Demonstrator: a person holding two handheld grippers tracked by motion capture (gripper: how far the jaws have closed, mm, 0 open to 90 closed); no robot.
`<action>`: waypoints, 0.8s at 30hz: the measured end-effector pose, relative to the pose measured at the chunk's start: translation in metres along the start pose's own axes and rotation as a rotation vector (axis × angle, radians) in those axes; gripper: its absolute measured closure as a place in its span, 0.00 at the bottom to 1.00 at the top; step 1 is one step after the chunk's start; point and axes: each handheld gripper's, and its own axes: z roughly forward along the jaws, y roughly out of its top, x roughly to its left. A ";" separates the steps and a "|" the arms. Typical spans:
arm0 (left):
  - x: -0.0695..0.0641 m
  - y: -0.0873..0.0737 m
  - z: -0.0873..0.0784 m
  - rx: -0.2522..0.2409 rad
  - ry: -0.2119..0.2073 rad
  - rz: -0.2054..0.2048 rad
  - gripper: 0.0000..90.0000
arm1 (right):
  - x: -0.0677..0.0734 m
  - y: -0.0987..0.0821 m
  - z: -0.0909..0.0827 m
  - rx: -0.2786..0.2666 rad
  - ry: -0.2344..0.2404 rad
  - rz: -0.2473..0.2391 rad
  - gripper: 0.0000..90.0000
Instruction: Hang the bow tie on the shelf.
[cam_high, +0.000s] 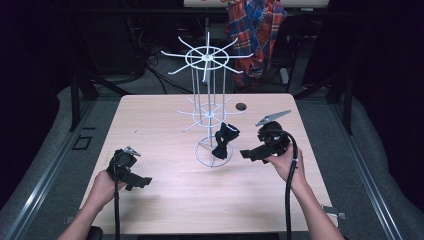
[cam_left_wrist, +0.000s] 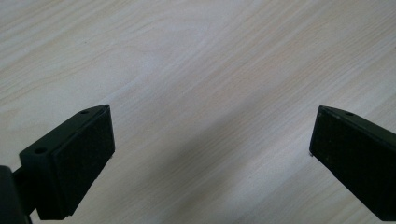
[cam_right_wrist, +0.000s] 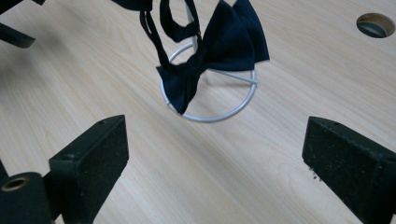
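Observation:
A dark bow tie (cam_high: 224, 139) hangs by its strap from a lower arm of the white wire rack (cam_high: 206, 57), just above the rack's ring base (cam_high: 199, 155). In the right gripper view the bow tie (cam_right_wrist: 219, 46) dangles over the ring base (cam_right_wrist: 233, 111), ahead of the jaws. My right gripper (cam_high: 243, 154) is held just right of the bow tie, open and empty (cam_right_wrist: 212, 154). My left gripper (cam_high: 146, 181) rests low at the table's front left, open, with bare wood between its jaws (cam_left_wrist: 210, 140).
The rack stands mid-table on the light wooden table (cam_high: 165, 200). A round cable hole (cam_high: 241, 106) lies behind the rack. A plaid shirt (cam_high: 255, 30) hangs beyond the table's far edge. Cables trail from both grippers toward the front edge.

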 end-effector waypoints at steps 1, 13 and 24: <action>0.000 0.000 0.000 0.002 -0.001 0.003 0.00 | 0.001 -0.001 -0.002 0.004 -0.010 -0.006 0.06; -0.002 0.000 0.000 -0.005 0.000 -0.001 0.00 | -0.006 -0.025 -0.021 0.030 -0.026 0.015 0.01; -0.002 0.000 0.000 -0.003 0.001 -0.001 0.00 | -0.016 -0.060 -0.023 0.094 -0.055 0.065 0.00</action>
